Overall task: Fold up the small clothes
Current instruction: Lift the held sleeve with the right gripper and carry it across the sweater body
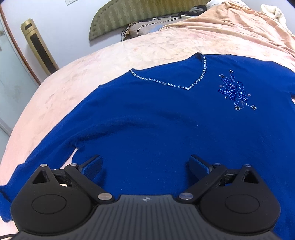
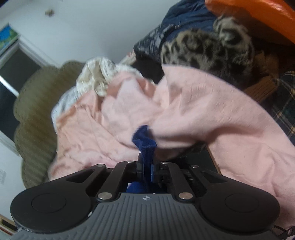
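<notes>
A royal blue sweater (image 1: 156,120) lies front up on the pink bedspread (image 1: 73,77) in the left wrist view, with a beaded V-neck (image 1: 188,88) and a beaded flower (image 1: 234,90) on the chest. One sleeve (image 1: 46,157) runs down to the lower left. My left gripper (image 1: 145,166) hovers over the sweater's lower body, open, with nothing between its blue pads. In the right wrist view, my right gripper (image 2: 147,164) is shut on a bunched fold of blue sweater fabric (image 2: 144,140) that sticks out past the fingertips. The rest of the sweater is hidden in that view.
A pink sheet (image 2: 184,110) is rumpled ahead of the right gripper, with a cream knitted cloth (image 2: 95,77), a leopard-print fleece (image 2: 212,49) and dark clothes piled behind. An olive headboard (image 1: 143,16), a pillow (image 1: 147,27) and a gold tower fan (image 1: 38,46) stand beyond the bed.
</notes>
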